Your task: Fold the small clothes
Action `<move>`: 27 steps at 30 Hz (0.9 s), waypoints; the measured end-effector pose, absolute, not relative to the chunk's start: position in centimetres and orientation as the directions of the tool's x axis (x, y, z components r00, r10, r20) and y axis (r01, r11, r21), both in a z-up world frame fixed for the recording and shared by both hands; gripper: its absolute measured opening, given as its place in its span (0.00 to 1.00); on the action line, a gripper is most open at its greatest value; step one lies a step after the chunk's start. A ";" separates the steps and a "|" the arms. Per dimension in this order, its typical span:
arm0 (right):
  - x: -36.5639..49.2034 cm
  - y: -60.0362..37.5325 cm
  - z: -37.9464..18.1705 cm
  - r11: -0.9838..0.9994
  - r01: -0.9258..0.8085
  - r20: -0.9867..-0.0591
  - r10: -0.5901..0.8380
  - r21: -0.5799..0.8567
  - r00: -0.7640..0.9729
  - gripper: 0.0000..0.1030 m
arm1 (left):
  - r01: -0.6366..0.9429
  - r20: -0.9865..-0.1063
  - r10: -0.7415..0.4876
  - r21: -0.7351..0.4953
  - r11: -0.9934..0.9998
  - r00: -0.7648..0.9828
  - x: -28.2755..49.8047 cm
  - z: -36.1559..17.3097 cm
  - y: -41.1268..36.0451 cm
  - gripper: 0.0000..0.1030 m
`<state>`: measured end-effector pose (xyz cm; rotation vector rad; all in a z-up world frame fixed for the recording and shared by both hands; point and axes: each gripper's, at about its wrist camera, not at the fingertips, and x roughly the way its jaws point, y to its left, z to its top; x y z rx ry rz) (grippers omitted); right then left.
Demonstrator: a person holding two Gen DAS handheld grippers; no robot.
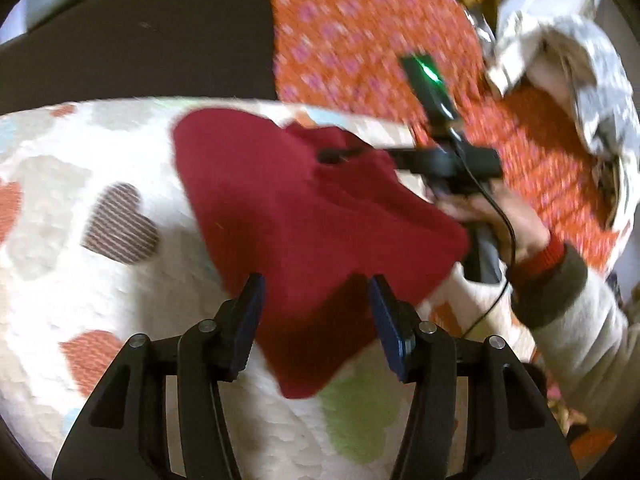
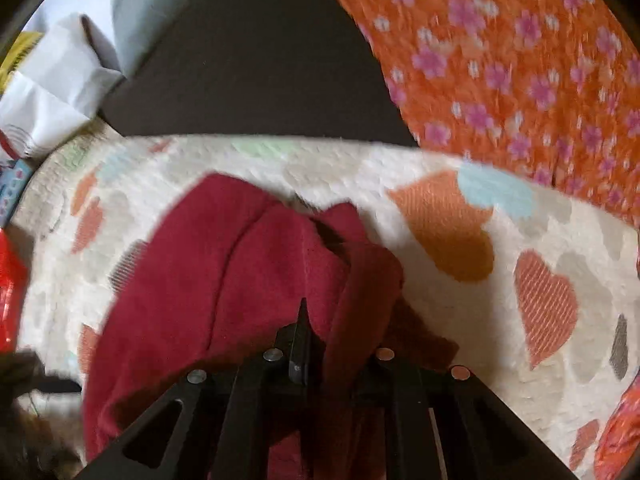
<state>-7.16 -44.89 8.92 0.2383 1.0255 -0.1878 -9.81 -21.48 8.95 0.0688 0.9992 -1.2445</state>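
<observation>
A dark red small garment (image 1: 288,208) lies partly lifted on a cream blanket with heart shapes (image 1: 72,288). In the left wrist view my left gripper (image 1: 316,304) stands open, its blue pads (image 1: 250,320) on either side of the garment's near corner without pressing on it. At the right a hand (image 1: 516,224) holds my right gripper (image 1: 332,156), shut on the garment's far edge. In the right wrist view the red garment (image 2: 208,292) is bunched over my right gripper (image 2: 320,324); one fingertip (image 2: 302,316) shows and the other is hidden under a fold.
Behind the blanket are an orange fabric with pink flowers (image 1: 360,32) and a dark surface (image 1: 152,40). A crumpled grey-white cloth (image 1: 576,64) lies at the upper right. White papers (image 2: 52,92) and something red and shiny (image 2: 10,292) sit at the left of the right wrist view.
</observation>
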 end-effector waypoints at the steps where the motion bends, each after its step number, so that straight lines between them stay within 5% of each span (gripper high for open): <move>1: -7.4 -45.1 8.8 0.952 0.275 -0.855 -0.032 0.131 0.517 0.12 | 0.816 -0.673 -0.738 -0.446 0.367 -0.035 -10.3 8.6 -22.0 0.51; 5: -11.1 -47.6 11.0 0.879 0.386 -0.804 -0.006 0.279 0.595 0.35 | 0.846 -0.713 -0.701 -0.384 0.370 -0.018 -11.3 8.1 -23.0 0.51; 11: -16.6 -43.8 14.2 0.831 0.232 -0.690 0.229 0.506 0.687 0.43 | 0.843 -0.716 -0.698 -0.384 0.376 -0.015 -11.0 8.1 -23.0 0.51; 15: -18.6 -40.5 13.3 0.826 0.174 -0.667 0.289 0.537 0.687 0.41 | 0.850 -0.721 -0.693 -0.367 0.377 -0.003 -11.4 7.8 -23.0 0.51; 18: -19.9 -40.3 11.0 0.832 0.199 -0.684 0.262 0.517 0.681 0.14 | 0.857 -0.726 -0.688 -0.355 0.373 -0.002 -11.7 7.9 -23.1 0.51; 21: -20.7 -41.4 7.2 0.856 0.319 -0.786 0.149 0.406 0.599 0.11 | 0.873 -0.735 -0.677 -0.339 0.351 -0.013 -12.5 7.8 -23.4 0.51; 27: -24.3 -42.4 6.8 0.755 0.343 -0.715 0.229 0.559 0.660 0.14 | 0.895 -0.735 -0.677 -0.284 0.345 0.027 -13.5 8.4 -23.3 0.51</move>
